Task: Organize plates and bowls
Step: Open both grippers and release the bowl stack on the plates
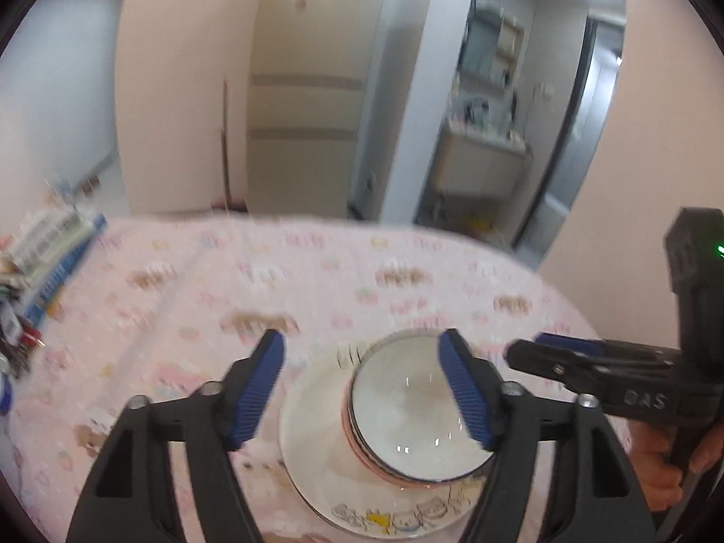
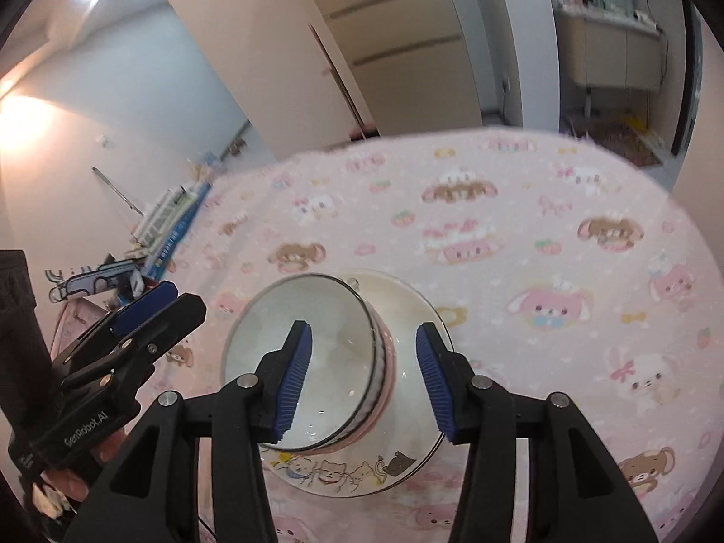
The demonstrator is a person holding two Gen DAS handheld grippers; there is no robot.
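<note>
Presently, a stack of nested bowls (image 2: 312, 362) is seen standing on a cartoon-printed plate (image 2: 407, 466), which rests on the worktop under a pink cartoon tablecloth (image 2: 543, 235). The right claw (image 2: 362, 380) is held wide, its blue pads straddling the right wall of the stack without contact being evident. The left claw (image 1: 362, 389) is likewise spread wide above the bowls, nothing being gripped. A risk is judged: should either claw be closed on the rim of the top bowl alone, the glazed stack could be tipped or slid across the plate. The two claws are near each other, so a collision could be caused by simultaneous closing. Clutter (image 1: 31, 271) at the worktop's left edge is noted.
</note>
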